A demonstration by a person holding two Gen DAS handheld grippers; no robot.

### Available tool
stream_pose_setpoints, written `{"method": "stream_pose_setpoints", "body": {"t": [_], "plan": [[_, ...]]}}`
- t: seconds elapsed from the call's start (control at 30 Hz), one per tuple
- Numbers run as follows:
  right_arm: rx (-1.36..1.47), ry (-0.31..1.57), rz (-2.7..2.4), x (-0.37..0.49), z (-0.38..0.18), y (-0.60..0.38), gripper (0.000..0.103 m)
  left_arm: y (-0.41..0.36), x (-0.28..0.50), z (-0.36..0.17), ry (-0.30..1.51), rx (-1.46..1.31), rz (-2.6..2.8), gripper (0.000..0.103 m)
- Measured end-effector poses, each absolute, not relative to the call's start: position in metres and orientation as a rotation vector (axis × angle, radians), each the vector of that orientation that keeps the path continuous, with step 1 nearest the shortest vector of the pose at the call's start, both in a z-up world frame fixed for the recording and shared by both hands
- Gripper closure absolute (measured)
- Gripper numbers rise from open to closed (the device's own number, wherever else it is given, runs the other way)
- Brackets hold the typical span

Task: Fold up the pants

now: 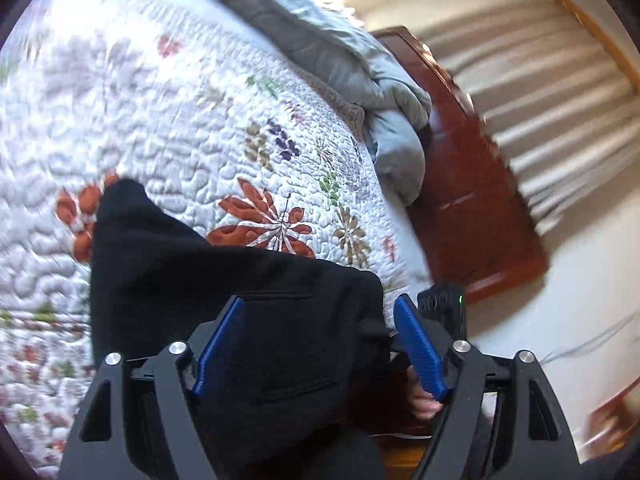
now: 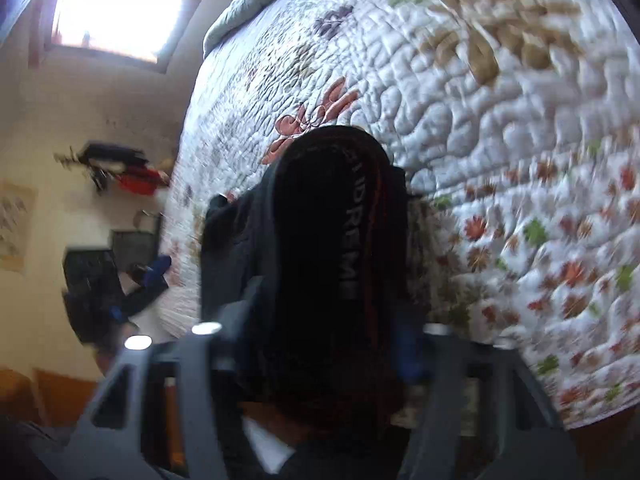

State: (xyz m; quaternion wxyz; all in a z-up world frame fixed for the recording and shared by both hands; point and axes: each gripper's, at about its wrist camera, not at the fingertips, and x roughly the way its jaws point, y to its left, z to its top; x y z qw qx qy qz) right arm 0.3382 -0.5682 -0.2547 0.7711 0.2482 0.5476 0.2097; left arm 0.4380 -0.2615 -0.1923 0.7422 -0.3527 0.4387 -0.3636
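Observation:
Black pants point(image 1: 208, 264) lie on a white floral quilt point(image 1: 168, 128) on the bed. In the left wrist view my left gripper point(image 1: 320, 344) is open, its blue pads point(image 1: 220, 344) spread wide over the pants near a pocket seam, not closed on the cloth. In the right wrist view, which is blurred, my right gripper point(image 2: 320, 344) has a thick bunch of the pants point(image 2: 320, 240) between its fingers, with a lettered waistband point(image 2: 352, 224) showing. The fabric hides most of the jaws. The other gripper point(image 2: 152, 276) shows at the left by the bed's edge.
A grey duvet point(image 1: 384, 92) is bunched at the bed's far side. A red-brown wooden bed frame point(image 1: 472, 184) and a curtain point(image 1: 560, 92) lie to the right. A bright window point(image 2: 120, 4) and a wall with hung items point(image 2: 116, 168) are left of the bed.

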Motion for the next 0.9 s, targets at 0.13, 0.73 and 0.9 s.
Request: {"method": "stream_pose_setpoints", "body": {"t": [0.13,0.73,0.9], "plan": [[0.532,1.228,0.387,0.33,-0.275,-0.583,0.075,-0.247,0.449,-0.212,0.975,-0.869,-0.755,0.028],[0.519,1.051,0.42,0.389,-0.24,-0.56,0.087,-0.217,0.466,-0.217,0.892,-0.978,-0.784,0.028],[0.624,1.083,0.355,0.382,-0.267,-0.578,0.056,-0.215,0.472,-0.23,0.913,-0.996,-0.736,0.028]]}}
